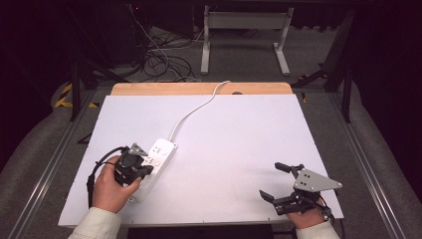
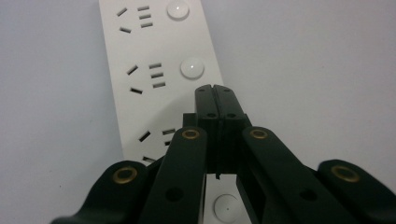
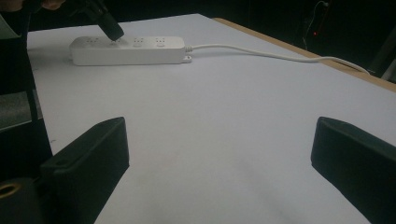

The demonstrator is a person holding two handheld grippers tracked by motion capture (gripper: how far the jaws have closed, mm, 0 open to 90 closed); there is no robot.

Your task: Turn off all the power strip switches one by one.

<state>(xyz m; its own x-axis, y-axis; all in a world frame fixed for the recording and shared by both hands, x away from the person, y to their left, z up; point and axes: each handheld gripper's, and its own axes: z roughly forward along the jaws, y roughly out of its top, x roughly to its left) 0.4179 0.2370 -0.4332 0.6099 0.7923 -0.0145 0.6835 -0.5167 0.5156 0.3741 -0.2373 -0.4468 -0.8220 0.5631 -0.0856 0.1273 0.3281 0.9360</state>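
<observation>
A white power strip (image 1: 155,162) is seen at the near left of the worktop (image 1: 239,149), its cable (image 1: 194,112) trailing to the far edge. The left claw (image 2: 215,91) is shut on nothing, jaws pressed together, tips set over the strip beside a round switch button (image 2: 192,68). Button-pressing is judged the step in hand. A short downward push onto one button is called for next. The right claw (image 1: 272,181) is held wide open and empty, near right.
</observation>
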